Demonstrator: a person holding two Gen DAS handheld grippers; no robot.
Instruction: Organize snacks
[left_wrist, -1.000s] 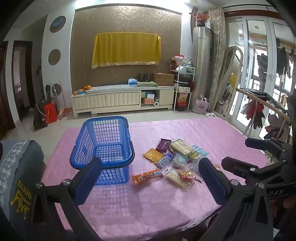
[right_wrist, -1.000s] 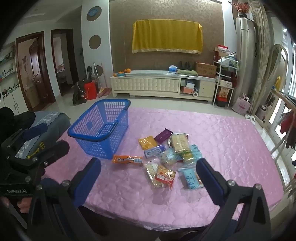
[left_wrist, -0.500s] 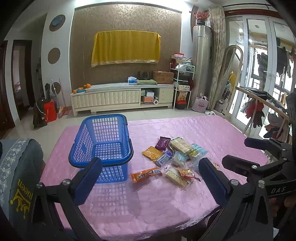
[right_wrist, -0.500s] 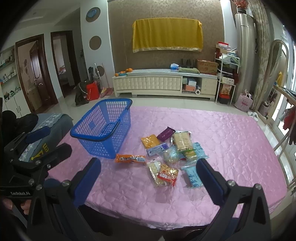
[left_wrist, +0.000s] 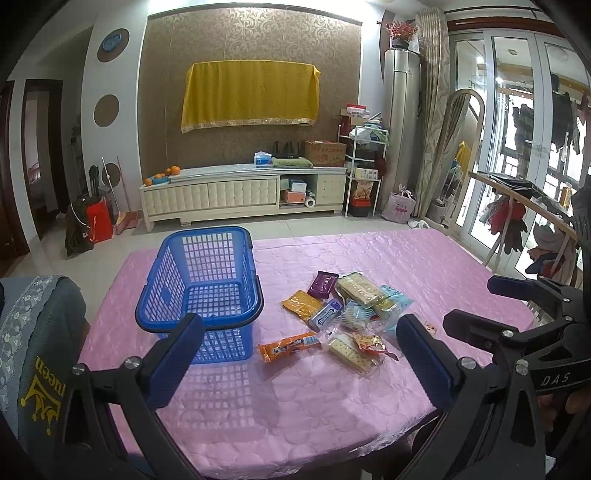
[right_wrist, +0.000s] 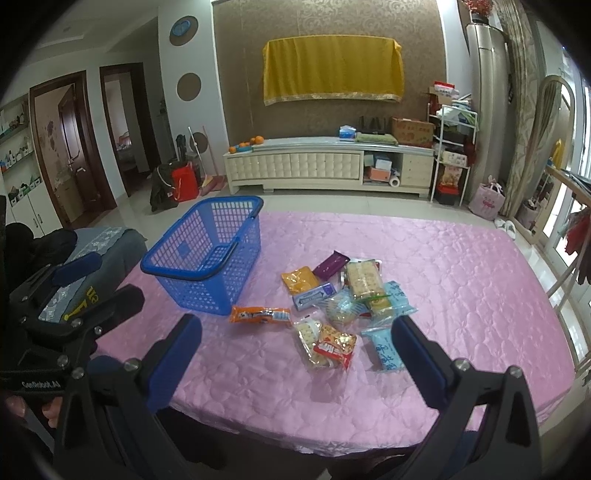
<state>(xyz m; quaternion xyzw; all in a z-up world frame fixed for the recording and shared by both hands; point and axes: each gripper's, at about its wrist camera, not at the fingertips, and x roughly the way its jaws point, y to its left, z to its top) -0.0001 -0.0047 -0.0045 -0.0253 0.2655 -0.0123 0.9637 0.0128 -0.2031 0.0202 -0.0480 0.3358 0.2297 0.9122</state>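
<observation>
The snacks (right_wrist: 332, 302) lie in a loose pile at the center of the frame on the pink table (right_wrist: 461, 280), with the blue basket (right_wrist: 207, 258) just to their left. Both the left gripper (left_wrist: 295, 354) and the right gripper (right_wrist: 295, 350) are wide open and hold nothing. The packets look light, soft and slippery, and the crackers are probably fragile, so it is better to pinch a sealed edge.

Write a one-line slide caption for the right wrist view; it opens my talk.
Open right tool above loose snack packets beside an empty blue basket.

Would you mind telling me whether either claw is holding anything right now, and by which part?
Nothing is held: the left claw and right claw are both open, short of the snacks.
</observation>
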